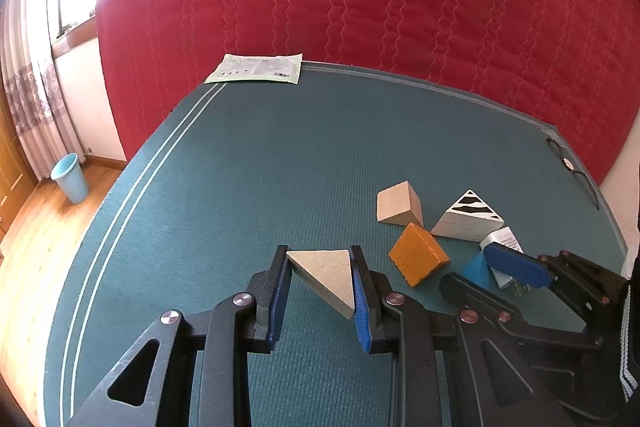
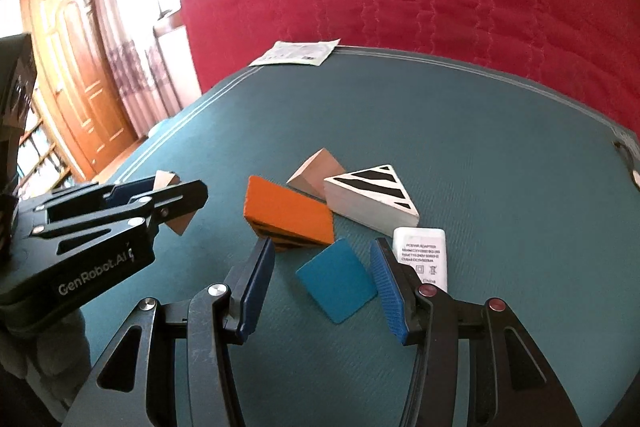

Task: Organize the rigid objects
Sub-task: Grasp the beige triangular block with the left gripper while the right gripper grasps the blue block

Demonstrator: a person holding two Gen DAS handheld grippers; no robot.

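On the teal mat (image 1: 240, 187), left hand-held gripper (image 1: 320, 267) pinching plain wooden triangle (image 1: 326, 275), right hand-held gripper (image 2: 322, 271) spread, half-hiding blue block (image 2: 336, 279).

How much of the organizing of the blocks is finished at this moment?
Nothing looks sorted yet. In hand: the left hand-held gripper is shut on a plain triangular block. The right hand-held gripper stands open around the blue block. Left: orange block, striped block, plain wedge, white adapter.

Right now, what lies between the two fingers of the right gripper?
In the right wrist view, a blue block lies on the green mat between the open fingers of the right gripper; neither pad touches it.
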